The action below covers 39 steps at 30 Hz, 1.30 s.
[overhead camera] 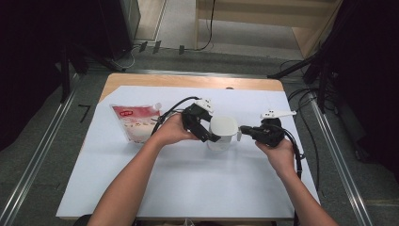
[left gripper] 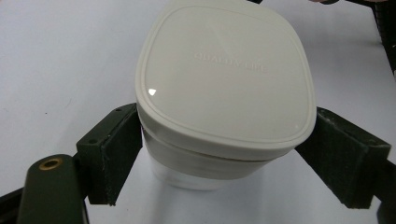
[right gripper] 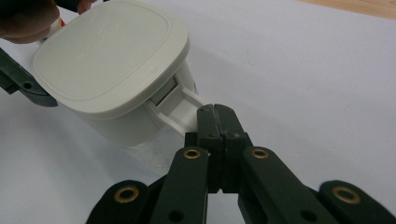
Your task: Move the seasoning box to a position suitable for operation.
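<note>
A white lidded container stands upright on the white sheet at the table's middle. My left gripper comes at it from the left, and its jaws press on both sides of the body just under the cream lid, left gripper shut on it. From the right, my right gripper reaches the container's side. In the right gripper view the right gripper has its jaws closed together on the end of the white latch flap, which sticks out below the lid.
A red and white spouted pouch lies flat to the left of the left hand. The white sheet covers most of the wooden table. Cables trail from both grippers.
</note>
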Each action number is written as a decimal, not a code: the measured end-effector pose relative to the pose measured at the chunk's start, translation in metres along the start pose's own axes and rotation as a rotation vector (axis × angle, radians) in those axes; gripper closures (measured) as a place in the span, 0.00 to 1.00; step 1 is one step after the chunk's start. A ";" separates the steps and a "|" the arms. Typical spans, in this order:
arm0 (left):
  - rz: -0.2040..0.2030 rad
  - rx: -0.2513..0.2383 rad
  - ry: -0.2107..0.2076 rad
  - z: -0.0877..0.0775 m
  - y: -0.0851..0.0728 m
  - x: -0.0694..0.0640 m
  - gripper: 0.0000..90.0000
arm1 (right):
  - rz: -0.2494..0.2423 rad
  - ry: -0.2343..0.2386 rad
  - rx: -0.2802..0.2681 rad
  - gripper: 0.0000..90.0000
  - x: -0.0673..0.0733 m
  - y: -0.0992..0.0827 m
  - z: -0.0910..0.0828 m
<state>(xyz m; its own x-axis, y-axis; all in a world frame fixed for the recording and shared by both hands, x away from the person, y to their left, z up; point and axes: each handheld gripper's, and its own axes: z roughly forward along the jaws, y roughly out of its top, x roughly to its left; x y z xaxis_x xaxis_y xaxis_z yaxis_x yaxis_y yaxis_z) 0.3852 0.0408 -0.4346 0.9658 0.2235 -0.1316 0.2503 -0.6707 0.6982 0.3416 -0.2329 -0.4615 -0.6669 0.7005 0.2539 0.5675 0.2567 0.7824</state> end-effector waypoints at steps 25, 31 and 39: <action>0.019 0.009 -0.006 0.005 -0.001 0.001 0.17 | -0.010 -0.003 0.010 1.00 0.001 -0.001 0.001; 0.029 0.022 0.016 0.003 0.001 -0.003 0.18 | -0.016 -0.005 0.008 1.00 0.002 -0.001 0.002; 0.029 0.014 0.015 -0.002 0.004 -0.005 0.19 | -0.018 -0.004 0.013 1.00 0.003 -0.001 0.003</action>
<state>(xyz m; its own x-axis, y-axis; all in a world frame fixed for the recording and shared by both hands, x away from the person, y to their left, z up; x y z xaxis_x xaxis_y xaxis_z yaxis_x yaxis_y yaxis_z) 0.3815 0.0386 -0.4301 0.9714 0.2147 -0.1010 0.2237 -0.6864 0.6920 0.3403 -0.2293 -0.4628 -0.6753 0.6984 0.2372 0.5616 0.2784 0.7792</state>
